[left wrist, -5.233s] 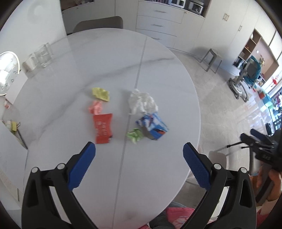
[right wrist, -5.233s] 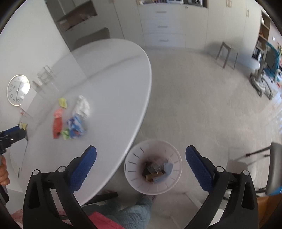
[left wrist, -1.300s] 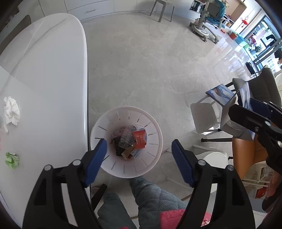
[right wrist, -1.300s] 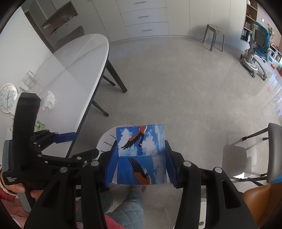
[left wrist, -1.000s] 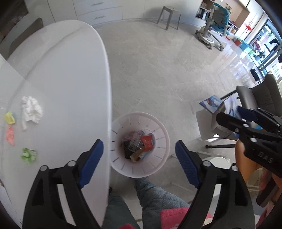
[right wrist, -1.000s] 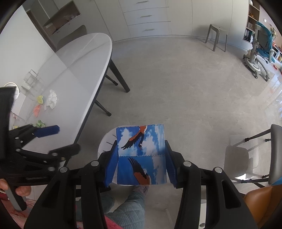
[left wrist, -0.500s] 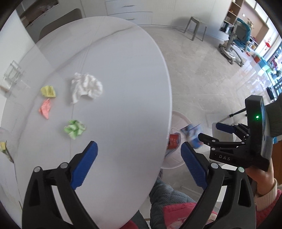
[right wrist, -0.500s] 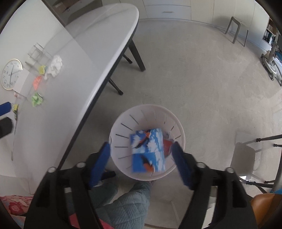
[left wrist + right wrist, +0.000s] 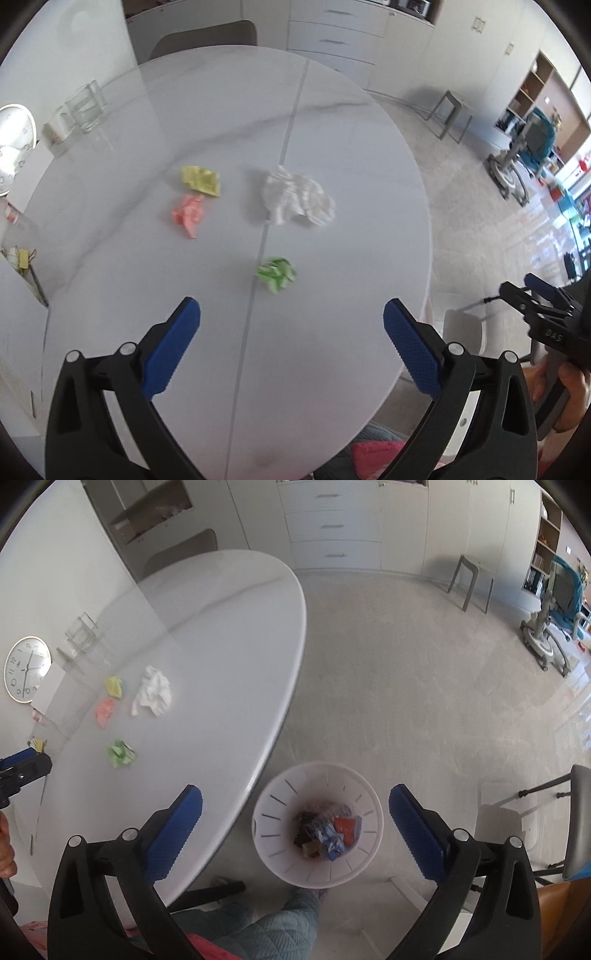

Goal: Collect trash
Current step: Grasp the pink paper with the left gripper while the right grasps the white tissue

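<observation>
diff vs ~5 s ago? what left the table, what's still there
The red wrapper and the blue bird-print packet are gone from the table; both now lie in the white bin. The right gripper has just been opening and is empty over the bin. The left gripper, open and empty, has swung back over the table. Unmoved: white tissue, yellow, pink and green scraps.

This is a home, an open dining and living room. A round white marble-look worktop [image 9: 332, 140] with a grey dining chair [image 9: 207, 35] tucked behind it stands on a pale floor, before a wall of white built-in cupboards and drawers [image 9: 334, 526]. A small stool [image 9: 471, 578], open shelving [image 9: 532, 92], a teal child's desk chair [image 9: 561, 590] and a wall clock [image 9: 26, 668] complete the domestic look.
</observation>
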The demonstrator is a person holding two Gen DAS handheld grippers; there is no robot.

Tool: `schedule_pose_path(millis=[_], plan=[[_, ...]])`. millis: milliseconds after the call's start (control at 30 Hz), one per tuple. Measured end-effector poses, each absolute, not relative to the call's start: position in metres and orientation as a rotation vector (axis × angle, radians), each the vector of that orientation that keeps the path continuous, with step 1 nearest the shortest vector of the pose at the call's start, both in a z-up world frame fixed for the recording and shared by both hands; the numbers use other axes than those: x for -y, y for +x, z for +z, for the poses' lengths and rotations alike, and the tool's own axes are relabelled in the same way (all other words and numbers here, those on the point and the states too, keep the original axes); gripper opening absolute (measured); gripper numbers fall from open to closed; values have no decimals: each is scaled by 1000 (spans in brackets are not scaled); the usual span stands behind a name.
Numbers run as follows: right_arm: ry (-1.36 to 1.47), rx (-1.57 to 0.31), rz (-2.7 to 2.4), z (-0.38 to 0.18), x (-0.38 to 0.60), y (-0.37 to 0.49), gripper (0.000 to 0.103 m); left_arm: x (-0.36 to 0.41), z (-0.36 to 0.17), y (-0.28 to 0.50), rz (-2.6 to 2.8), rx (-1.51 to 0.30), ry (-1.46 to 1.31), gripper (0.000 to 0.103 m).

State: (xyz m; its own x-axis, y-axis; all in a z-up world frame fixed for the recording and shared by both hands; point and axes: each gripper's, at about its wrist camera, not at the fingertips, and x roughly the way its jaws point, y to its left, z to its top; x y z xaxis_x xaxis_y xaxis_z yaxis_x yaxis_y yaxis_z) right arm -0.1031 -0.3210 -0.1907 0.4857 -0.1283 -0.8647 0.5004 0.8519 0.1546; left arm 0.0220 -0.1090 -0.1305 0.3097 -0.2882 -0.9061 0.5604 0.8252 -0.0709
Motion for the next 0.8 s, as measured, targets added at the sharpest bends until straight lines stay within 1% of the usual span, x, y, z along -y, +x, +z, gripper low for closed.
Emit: schedule_pose_path(millis=[133, 367, 633, 800], plan=[[388, -986, -368, -179, 306, -88, 100, 85, -131, 41, -517, -1143, 221, 95], [350, -1000, -300, -178, 284, -53, 100, 58, -136, 63, -454, -1134, 184, 95], [297, -1025, -192, -193, 255, 4, 100, 43, -159, 105, -407, -1127, 159, 95], [230, -1051, -122, -210, 231, 53, 100, 52, -179, 138, -411, -1125, 152, 95]])
